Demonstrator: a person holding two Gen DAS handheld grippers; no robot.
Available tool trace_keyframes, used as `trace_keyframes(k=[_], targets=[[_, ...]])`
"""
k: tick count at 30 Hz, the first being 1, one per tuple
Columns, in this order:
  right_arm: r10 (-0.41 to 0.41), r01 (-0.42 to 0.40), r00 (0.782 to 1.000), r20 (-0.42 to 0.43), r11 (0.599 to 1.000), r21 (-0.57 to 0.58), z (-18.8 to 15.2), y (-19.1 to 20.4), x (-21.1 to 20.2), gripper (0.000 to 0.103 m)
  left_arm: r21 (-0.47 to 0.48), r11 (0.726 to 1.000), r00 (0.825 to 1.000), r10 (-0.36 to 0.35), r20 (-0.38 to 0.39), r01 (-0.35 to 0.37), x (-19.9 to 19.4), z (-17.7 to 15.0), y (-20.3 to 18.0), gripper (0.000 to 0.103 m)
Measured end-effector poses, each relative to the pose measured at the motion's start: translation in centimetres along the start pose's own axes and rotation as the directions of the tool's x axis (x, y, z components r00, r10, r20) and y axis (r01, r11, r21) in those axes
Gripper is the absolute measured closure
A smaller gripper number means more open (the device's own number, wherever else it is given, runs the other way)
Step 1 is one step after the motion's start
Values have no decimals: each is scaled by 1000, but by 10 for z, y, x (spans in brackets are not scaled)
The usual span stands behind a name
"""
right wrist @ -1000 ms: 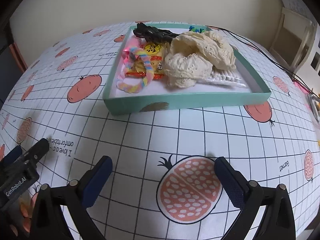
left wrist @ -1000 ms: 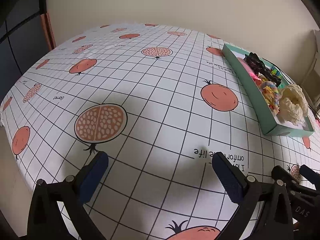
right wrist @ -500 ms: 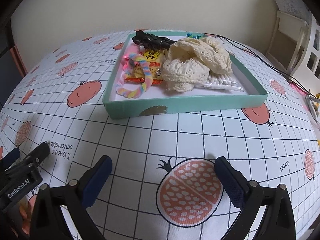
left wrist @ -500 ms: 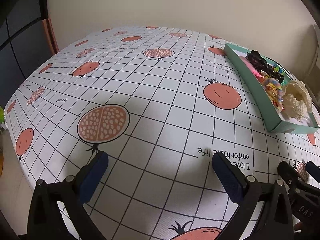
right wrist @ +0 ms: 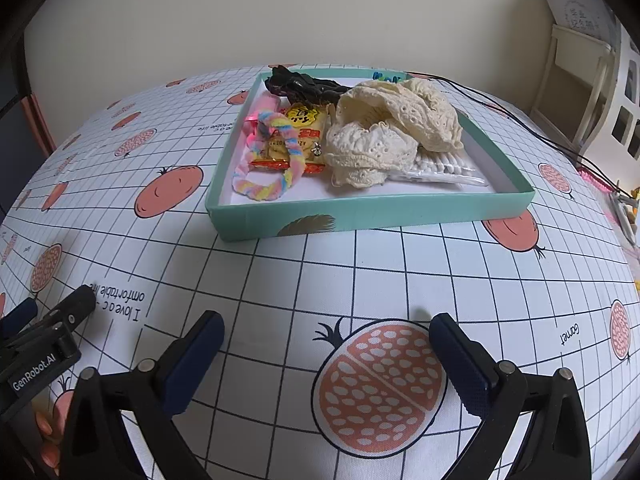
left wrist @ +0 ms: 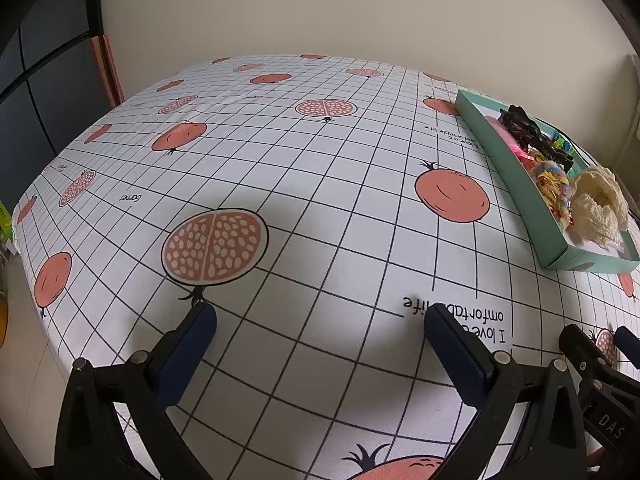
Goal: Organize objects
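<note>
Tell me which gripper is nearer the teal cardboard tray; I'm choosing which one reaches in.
Right. The right gripper faces the teal cardboard tray straight ahead, fingers open and empty. The left gripper sits further left, with the tray off to its right.

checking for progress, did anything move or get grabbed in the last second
Nothing was grabbed or let go. Only the views drifted slightly: the right gripper shows the tray a touch lower and further off, and the left gripper wobbled. Both jaws remained wide open and empty over the tablecloth. The tray's contents, including the cream lace and pastel scrunchie, lie as before.
</note>
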State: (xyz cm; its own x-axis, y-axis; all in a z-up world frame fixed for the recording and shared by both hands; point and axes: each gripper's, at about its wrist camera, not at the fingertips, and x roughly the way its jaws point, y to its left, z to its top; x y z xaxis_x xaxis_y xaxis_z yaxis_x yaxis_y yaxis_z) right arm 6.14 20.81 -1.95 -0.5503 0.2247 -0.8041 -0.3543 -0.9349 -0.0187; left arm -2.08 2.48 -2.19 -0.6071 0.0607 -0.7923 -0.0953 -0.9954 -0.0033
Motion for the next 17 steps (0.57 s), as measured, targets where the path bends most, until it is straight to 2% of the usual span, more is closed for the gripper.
trace_keyframes(k=[17], targets=[[1,-1,1000,1,1000,-2,0,-1,0,0,-8,1000,1000,8,3,-8,-1,-1,0,0]])
